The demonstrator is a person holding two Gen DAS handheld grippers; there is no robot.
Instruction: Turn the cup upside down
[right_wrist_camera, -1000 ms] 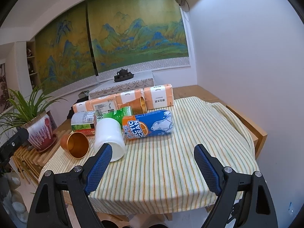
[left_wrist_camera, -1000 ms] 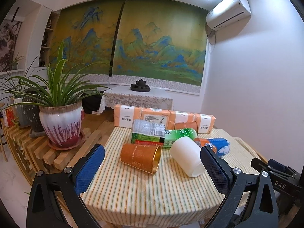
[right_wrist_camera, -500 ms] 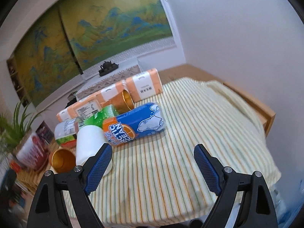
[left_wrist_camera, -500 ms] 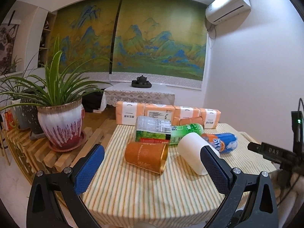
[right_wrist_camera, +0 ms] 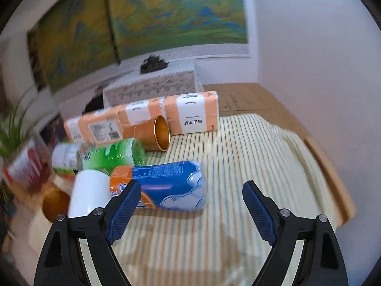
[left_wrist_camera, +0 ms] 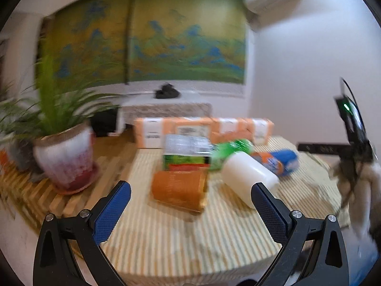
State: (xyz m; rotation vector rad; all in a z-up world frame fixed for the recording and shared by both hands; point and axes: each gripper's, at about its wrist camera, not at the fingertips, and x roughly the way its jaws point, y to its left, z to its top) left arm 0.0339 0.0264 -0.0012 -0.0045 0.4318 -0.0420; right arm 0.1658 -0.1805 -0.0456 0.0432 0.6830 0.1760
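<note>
Both views are smeared by motion. In the left view the print on the orange cup cannot be read. In the right view the white cup hides most of another orange cup, and the plant pot is a blur.

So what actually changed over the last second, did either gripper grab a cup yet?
No grab yet. The right gripper swung closer over the striped cloth, now facing the blue and orange bottle. The left gripper edged nearer the orange cup lying on its side. Both are open and empty. The cups, white cup, bottles and tissue packs lie where they were.
</note>
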